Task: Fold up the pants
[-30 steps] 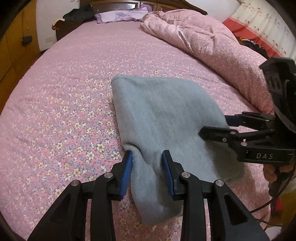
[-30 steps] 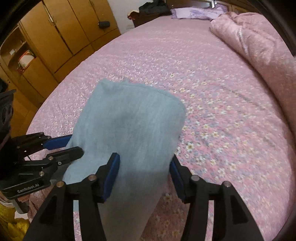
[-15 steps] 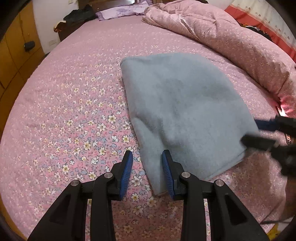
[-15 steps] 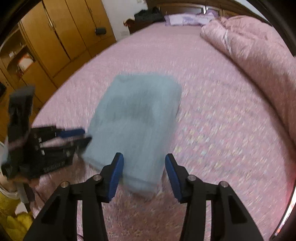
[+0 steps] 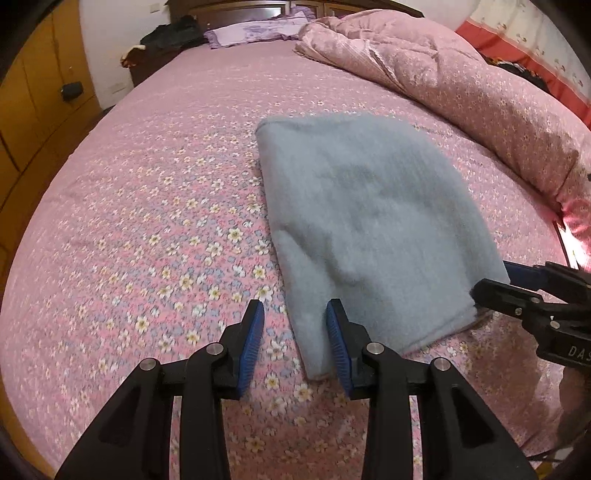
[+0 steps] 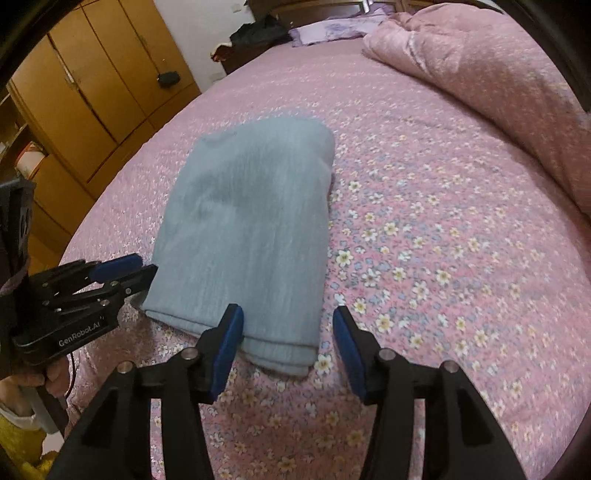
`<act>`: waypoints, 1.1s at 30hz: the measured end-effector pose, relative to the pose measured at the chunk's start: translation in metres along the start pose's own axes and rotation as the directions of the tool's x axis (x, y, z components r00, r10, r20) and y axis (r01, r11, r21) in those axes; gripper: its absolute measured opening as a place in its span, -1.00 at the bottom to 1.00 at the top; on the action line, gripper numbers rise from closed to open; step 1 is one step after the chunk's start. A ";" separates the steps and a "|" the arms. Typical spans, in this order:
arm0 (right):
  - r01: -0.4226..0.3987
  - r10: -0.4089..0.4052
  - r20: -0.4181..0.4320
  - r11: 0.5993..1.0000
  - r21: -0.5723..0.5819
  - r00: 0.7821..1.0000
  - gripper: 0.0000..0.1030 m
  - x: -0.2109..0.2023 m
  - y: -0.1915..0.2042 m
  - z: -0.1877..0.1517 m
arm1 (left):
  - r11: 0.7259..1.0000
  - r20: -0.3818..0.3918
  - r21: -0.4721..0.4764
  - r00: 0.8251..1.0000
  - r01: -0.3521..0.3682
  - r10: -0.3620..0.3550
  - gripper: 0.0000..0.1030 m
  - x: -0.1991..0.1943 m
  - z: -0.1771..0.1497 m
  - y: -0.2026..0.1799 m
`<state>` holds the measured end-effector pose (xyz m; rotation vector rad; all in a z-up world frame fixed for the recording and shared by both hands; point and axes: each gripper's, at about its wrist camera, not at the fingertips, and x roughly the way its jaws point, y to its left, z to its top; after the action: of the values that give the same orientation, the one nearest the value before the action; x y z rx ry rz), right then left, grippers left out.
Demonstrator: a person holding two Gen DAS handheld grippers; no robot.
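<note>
Lying folded on the bed (image 5: pixel 155 206), the pants (image 5: pixel 369 229) run lengthwise away from both claws. Left claw (image 5: pixel 295 347) and right claw (image 6: pixel 286 347) gape empty at the near edge, one at each corner, neither nearer.

Inventory, counted by kind:

- Pants (image 5: pixel 373 229): one pair, grey-blue, folded into a single stack.
- Grippers: two. One left gripper (image 5: pixel 295 347), one right gripper (image 6: pixel 286 345). Each carries two fingers with blue pads, four pads in total.
- Bed (image 5: pixel 155 206): one, covered by one pink floral sheet.
- Quilt (image 5: pixel 461 85): one, pink, bunched along the far right side.
- Pillow (image 5: pixel 255 29): one, purple, at the head of the bed.
- Wardrobe (image 6: pixel 99 85): one, wooden; the number of doors cannot be fully counted.
- Dark clothing pile (image 6: pixel 258 31): one, beside the pillow.
</note>
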<state>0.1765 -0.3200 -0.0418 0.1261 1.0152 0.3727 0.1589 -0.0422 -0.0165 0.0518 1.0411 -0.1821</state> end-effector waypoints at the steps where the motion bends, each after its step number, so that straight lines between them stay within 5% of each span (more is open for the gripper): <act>1: 0.008 -0.008 0.005 1.000 0.000 1.000 0.03 -0.002 0.000 0.000 | 1.000 -0.002 -0.008 1.000 0.000 0.000 -0.45 -0.002 -0.001 0.001; 7: 0.021 -0.021 0.045 1.000 0.009 0.999 0.11 -0.024 0.004 -0.011 | 0.999 -0.003 -0.050 1.000 0.006 -0.006 -0.39 -0.012 -0.007 -0.001; 10: 0.025 -0.027 0.064 0.999 0.020 0.998 0.30 -0.034 0.006 -0.018 | 0.998 0.002 -0.057 1.000 -0.026 0.026 0.03 -0.016 -0.013 -0.004; 13: 0.045 -0.047 0.086 0.999 0.029 0.995 0.56 -0.042 0.009 -0.025 | 0.997 0.005 -0.059 0.999 -0.047 0.048 0.22 -0.019 -0.021 -0.009; 17: 0.070 -0.075 0.102 0.996 0.050 0.992 0.76 -0.045 0.007 -0.032 | 0.997 -0.015 -0.049 0.998 -0.057 0.057 0.29 -0.018 -0.029 -0.019; 33: 0.170 -0.179 0.077 0.980 0.104 0.981 0.81 -0.029 0.009 -0.057 | 0.991 -0.024 -0.065 0.993 -0.116 0.115 0.41 -0.008 -0.038 -0.031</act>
<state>0.1122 -0.3262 -0.0462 0.1385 0.9516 0.1563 0.1172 -0.0670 -0.0279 0.0536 1.0602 -0.0420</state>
